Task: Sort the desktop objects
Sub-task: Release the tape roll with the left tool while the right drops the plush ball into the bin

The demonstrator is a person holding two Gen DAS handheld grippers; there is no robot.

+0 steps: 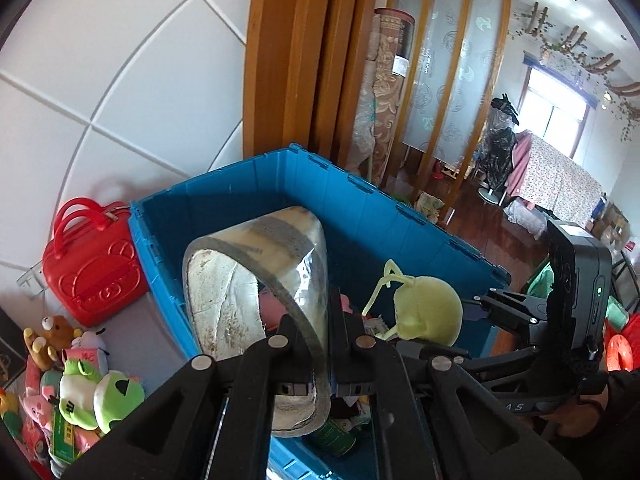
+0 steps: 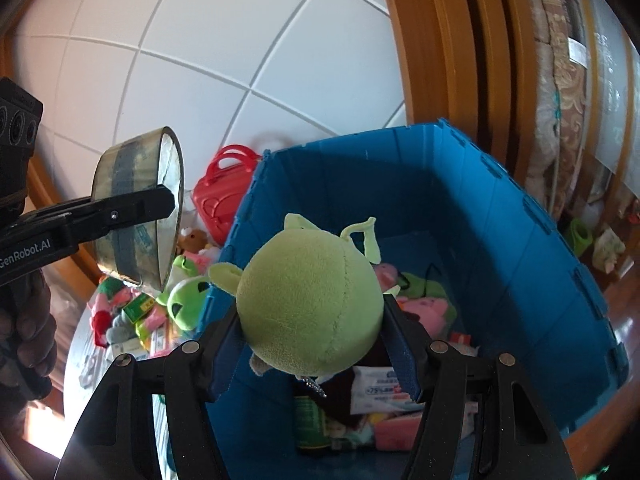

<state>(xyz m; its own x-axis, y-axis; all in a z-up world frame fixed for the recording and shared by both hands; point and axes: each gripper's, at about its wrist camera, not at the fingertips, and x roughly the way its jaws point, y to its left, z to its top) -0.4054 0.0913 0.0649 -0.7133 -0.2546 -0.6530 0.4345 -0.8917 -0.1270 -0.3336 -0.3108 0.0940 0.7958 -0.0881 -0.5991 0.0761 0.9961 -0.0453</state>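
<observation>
Left gripper (image 1: 318, 360): jaws clamped across the wall of a wide roll of clear packing tape (image 1: 256, 280), held above the near-left part of the open blue plastic crate (image 1: 360, 196).

Right gripper (image 2: 316, 340): jaws pinching a round pale-green plush toy (image 2: 308, 304) with thin loops on top, suspended over the crate.

Crate floor below: pink plush pieces, a white wipes packet (image 2: 380, 394), a dark green can (image 2: 310, 420).

Left of the crate, on the table: green frog plush toys (image 1: 100, 396), a brown bear plush (image 1: 56, 332), small boxes.

Beyond, against the white tiled wall (image 1: 120, 80): a red plastic toy suitcase (image 1: 92, 268).
</observation>
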